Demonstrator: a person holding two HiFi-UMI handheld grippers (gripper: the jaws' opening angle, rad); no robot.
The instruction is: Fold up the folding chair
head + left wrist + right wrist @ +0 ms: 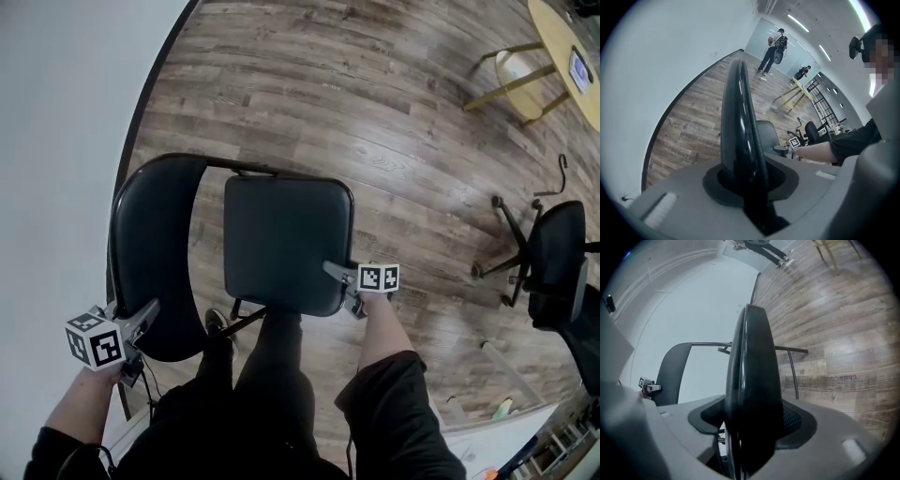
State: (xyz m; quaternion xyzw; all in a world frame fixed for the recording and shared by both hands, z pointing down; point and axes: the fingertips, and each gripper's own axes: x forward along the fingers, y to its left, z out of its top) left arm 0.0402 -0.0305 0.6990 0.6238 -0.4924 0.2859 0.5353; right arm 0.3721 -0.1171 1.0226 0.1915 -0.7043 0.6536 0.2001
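Clamping the curved backrest (150, 234) of the black padded, metal-framed folding chair (251, 169), the left gripper (142, 317) is clenched on its edge beside the white wall (56, 112). The right gripper (339, 286) grasps the front edge of the square seat (281, 234). The chair stands open on the grey-brown wood-plank floor (375, 112). It looks stiff, fairly heavy and slick-skinned, so the firm rims seem the surest holds. A black wheeled office chair (558, 258) and a yellow-legged table (555, 37) stand well apart.

Brightly and evenly lit from long ceiling lights (798, 22), with only faint, soft shadows on the wooden floor (375, 112). Heavily fisheye-warped and ringed in black in both gripper views. Blurred nearest the lens, with glossy highlights streaking the chair back (737, 117).
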